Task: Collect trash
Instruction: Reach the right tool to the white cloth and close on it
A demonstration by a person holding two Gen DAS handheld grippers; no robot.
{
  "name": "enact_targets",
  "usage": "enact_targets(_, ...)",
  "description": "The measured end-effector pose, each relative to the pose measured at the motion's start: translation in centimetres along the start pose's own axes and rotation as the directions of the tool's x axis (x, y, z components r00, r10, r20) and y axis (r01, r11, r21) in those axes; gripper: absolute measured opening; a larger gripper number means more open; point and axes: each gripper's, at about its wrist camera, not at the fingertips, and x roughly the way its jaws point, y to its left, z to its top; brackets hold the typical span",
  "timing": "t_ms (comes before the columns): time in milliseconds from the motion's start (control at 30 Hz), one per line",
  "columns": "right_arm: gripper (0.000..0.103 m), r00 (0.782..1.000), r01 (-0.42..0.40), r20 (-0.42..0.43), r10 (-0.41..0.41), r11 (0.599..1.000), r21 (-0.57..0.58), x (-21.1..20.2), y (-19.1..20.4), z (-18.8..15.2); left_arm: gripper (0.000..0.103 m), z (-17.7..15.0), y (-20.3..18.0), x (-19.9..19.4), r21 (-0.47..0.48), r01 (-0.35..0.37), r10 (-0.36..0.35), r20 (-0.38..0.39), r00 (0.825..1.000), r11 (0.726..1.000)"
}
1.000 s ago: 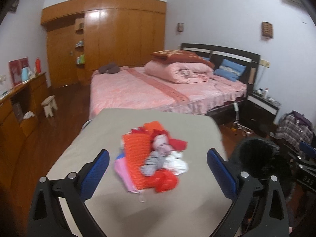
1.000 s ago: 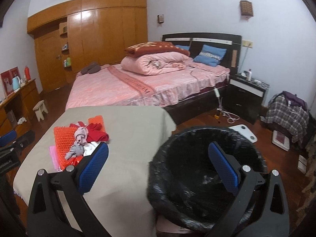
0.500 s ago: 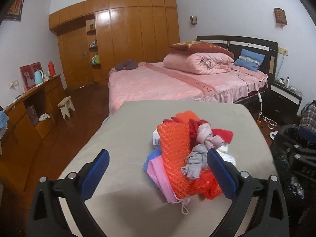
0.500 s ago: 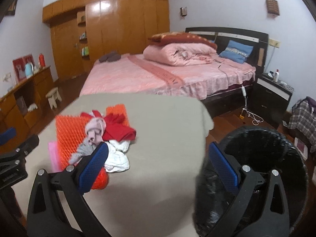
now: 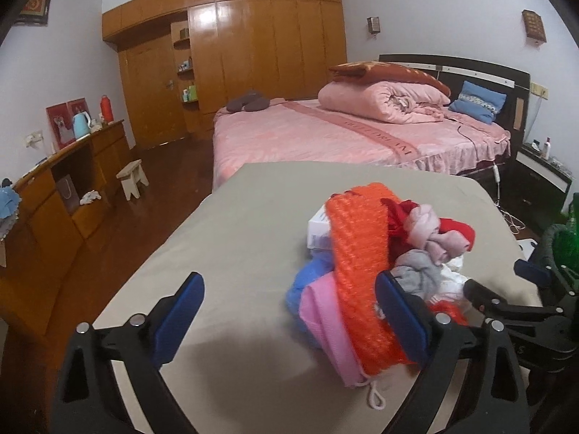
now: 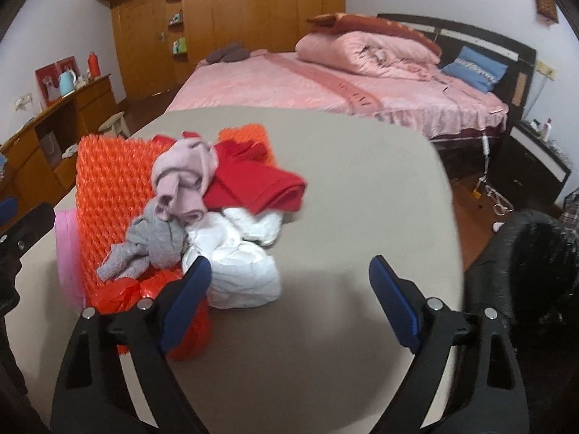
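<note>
Grey cloth-covered table point(image 5: 235, 238) by the pink bed carries the heap of orange mesh, socks and crumpled white paper point(image 6: 239, 264). From the empty, wide-open left gripper point(image 5: 289, 311) the mesh's long axis runs toward 12 o'clock over its right finger. The right gripper point(image 6: 289, 289), nearer, closing and empty, has the paper at 11 o'clock; both have dropped closer than a second ago.

Bed point(image 5: 325, 137), pink cover, rolled pink quilt point(image 5: 383, 103) and blue pillow point(image 5: 477, 101), beyond the tool. Wooden wardrobe point(image 5: 253, 54) along far wall. Sideboard point(image 5: 65, 188) far left, carrying light-blue kettle point(image 5: 81, 124) and red flask point(image 5: 106, 108). Small stool point(image 5: 132, 179) on floor.
</note>
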Motion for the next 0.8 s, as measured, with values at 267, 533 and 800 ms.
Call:
enact_targets(267, 0.083, 0.997, -0.074, -0.013, 0.073, 0.996, -0.04, -0.1, 1.9, 0.4, 0.093, -0.2, 0.5, 0.8, -0.01, -0.017, 0.017, -0.017, 1.0, 1.0)
enact_targets(533, 0.068, 0.993, -0.1, -0.062, 0.098, 0.994, -0.034, 1.3, 2.4, 0.2, 0.093, -0.4, 0.9, 0.9, -0.017, -0.011, 0.011, -0.021, 1.0, 1.0)
enact_targets(800, 0.04, 0.978, -0.199, -0.07, 0.199, 0.98, 0.008, 0.0, 1.0, 0.7, 0.085, -0.3, 0.3, 0.4, -0.019, 0.045, -0.046, -0.008, 0.999, 0.999)
